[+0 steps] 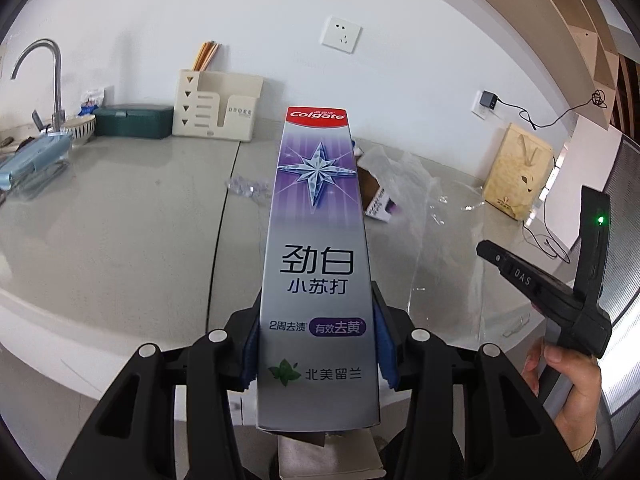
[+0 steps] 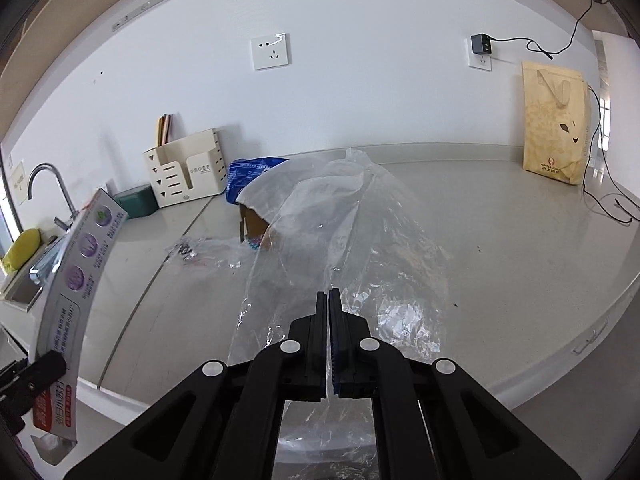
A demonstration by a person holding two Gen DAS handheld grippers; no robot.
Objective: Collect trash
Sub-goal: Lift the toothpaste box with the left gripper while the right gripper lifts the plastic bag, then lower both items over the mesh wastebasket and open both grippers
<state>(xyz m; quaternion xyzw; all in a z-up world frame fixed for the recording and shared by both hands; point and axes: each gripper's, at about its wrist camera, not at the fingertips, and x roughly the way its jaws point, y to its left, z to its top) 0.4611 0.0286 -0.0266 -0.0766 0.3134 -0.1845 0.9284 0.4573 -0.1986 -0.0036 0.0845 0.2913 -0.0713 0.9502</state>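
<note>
We are holding the long silver-and-purple cardboard toothpaste box (image 1: 318, 264) in our left gripper (image 1: 318, 340), its blue pads (image 1: 250, 354) pressing both long sides near the lower end, so the box is jutting out above the pale grey surface (image 1: 120, 220). It is looking light and hollow, stiff enough along its edges but easy to crush, so a mid-body clamp suits it. Our right gripper (image 2: 329, 336) is clenched on the clear crinkled plastic bag (image 2: 340, 232), pinching a fold of film while the rest is trailing over the surface toward a small torn cardboard carton (image 2: 252, 222). The film is flimsy and slippery; gathering a bunched fold should hold better than a single layer. A crumpled clear wrapper (image 2: 200, 254) is lying left of the carton.
</note>
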